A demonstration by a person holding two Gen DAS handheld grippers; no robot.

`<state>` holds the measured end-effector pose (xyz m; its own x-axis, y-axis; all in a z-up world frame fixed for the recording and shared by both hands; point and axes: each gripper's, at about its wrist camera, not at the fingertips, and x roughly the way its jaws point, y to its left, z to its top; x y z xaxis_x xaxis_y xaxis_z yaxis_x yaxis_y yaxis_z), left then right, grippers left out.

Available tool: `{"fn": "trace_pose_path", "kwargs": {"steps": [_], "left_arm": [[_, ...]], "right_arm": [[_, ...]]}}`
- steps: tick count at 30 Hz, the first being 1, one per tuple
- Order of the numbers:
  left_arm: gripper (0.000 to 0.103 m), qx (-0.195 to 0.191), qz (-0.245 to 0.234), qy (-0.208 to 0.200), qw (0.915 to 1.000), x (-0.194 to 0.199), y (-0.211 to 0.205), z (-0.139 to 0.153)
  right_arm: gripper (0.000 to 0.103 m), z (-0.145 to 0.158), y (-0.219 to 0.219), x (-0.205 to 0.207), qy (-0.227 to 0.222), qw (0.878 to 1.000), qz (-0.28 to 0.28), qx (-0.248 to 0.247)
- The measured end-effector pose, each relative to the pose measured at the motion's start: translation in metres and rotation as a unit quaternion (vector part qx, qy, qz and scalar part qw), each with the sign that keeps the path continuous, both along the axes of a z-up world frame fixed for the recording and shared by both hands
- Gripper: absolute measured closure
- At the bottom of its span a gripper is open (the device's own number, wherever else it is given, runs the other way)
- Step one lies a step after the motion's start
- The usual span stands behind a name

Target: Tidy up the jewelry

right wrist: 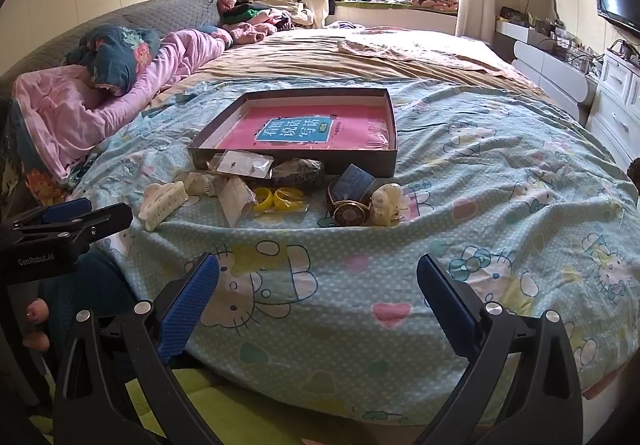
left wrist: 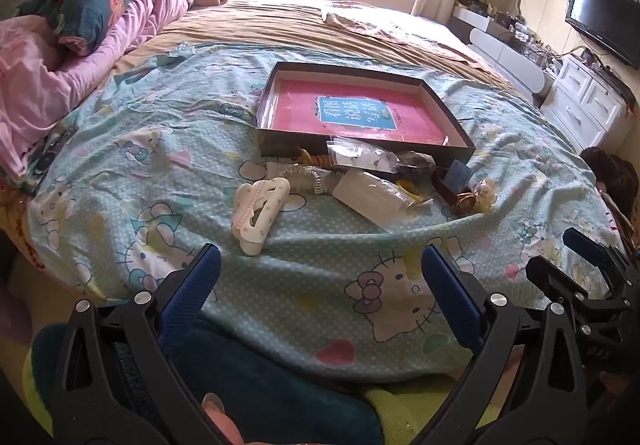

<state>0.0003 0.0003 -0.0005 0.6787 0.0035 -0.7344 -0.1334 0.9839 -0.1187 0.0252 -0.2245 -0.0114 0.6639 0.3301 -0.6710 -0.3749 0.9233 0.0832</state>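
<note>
A shallow dark box (left wrist: 267,101) (right wrist: 394,125) with a pink book inside lies on the bed. In front of it lies a heap of accessories: a white claw hair clip (left wrist: 258,211) (right wrist: 163,203), clear bags with earrings (left wrist: 360,157) (right wrist: 245,163), yellow rings in a bag (right wrist: 280,199), a round brown and gold piece (left wrist: 464,201) (right wrist: 350,213) and a cream flower clip (right wrist: 386,205). My left gripper (left wrist: 320,277) is open and empty near the bed's front edge, short of the heap. My right gripper (right wrist: 318,285) is open and empty, also short of the heap.
The bed has a light blue Hello Kitty sheet (left wrist: 392,297) (right wrist: 500,181). Pink bedding and pillows (left wrist: 48,85) (right wrist: 80,101) lie at the left. White drawers (left wrist: 588,101) and a TV (left wrist: 604,21) stand at the right. The other gripper shows at the right edge of the left wrist view (left wrist: 592,285).
</note>
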Motion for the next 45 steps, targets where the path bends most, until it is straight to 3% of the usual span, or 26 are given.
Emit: {"fn": "trace_pose_path", "kwargs": {"steps": [45], "left_arm": [[0.009, 0.002, 0.000, -0.001, 1.0000, 0.0006, -0.0017, 0.0016]], "right_arm": [[0.004, 0.0022, 0.0035, -0.0013, 0.000, 1.000, 0.001, 0.002]]}}
